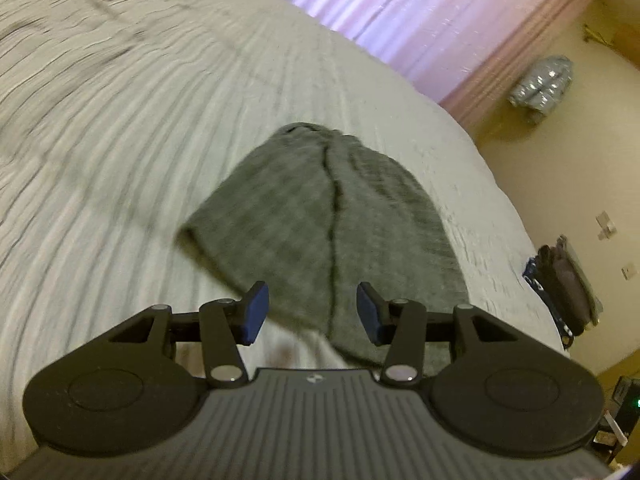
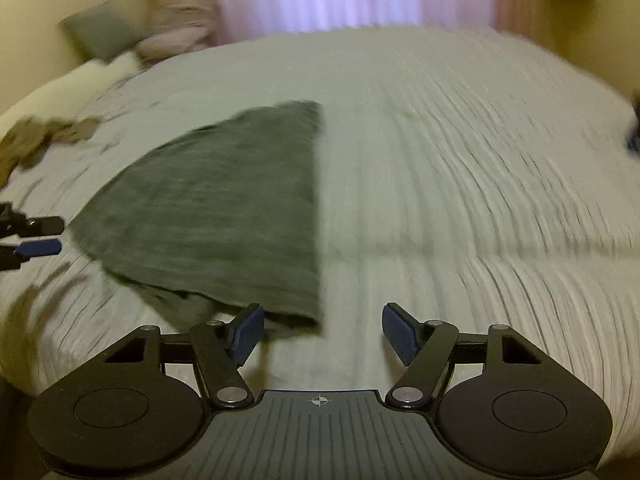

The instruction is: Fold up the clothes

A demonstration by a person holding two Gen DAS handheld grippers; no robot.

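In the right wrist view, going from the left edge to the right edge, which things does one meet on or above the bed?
Left gripper at the left edge → grey garment → bare white bedspread → dark blurred object at the right edge.

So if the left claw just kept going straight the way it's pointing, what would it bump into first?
Most likely the grey knitted garment lying flat on the white ribbed bedspread. The open left claw points down over its near edge, though blur makes depth uncertain.
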